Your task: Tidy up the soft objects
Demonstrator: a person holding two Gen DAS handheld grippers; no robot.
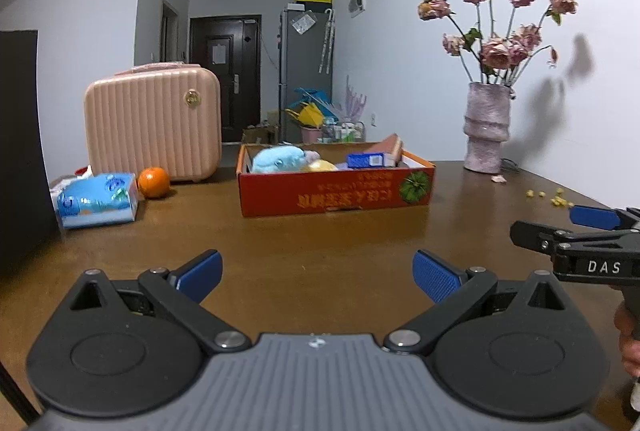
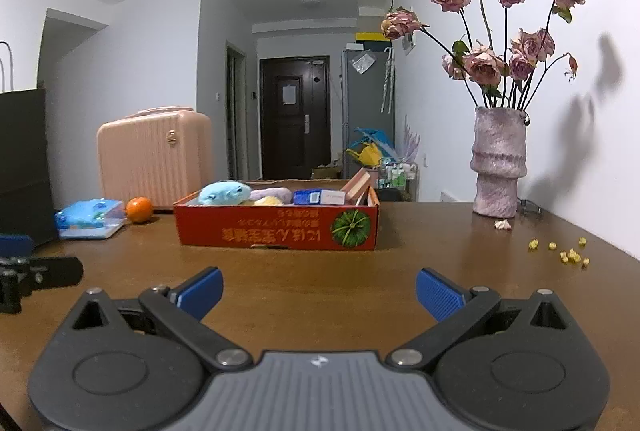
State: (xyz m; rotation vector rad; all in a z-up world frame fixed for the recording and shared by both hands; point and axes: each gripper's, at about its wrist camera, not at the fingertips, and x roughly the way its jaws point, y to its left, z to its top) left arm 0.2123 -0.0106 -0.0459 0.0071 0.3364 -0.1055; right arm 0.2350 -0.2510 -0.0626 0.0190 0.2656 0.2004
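**Two empty grippers face a box of soft toys on a wooden table**

The left gripper (image 1: 318, 277) hovers low over the brown table (image 1: 320, 235), its blue-padded fingers spread wide with nothing between them. The right gripper (image 2: 319, 293) is likewise released and empty, level with the left one; seen from the left wrist, it juts in at the right edge with part of a hand (image 1: 628, 335) on its grip.

Ahead of both sits a shallow red cardboard box (image 2: 276, 233) printed with a green pumpkin. Inside lie a light blue plush toy (image 2: 224, 192), a lilac soft item (image 2: 276, 193) and a yellow one (image 2: 267, 201) packed close beside it, plus a blue carton (image 2: 308, 196) and a book (image 2: 356, 183) leaning at the box's right end.

To the left of the box, apart from it, an orange (image 1: 153, 182) rests just in front of a pink ribbed case (image 1: 153, 122), beside a blue tissue pack (image 1: 98, 199). At the far right, a textured vase (image 2: 498, 163) holds dried roses (image 2: 508, 23), with small yellow bits (image 2: 568, 253) scattered on the table nearby.
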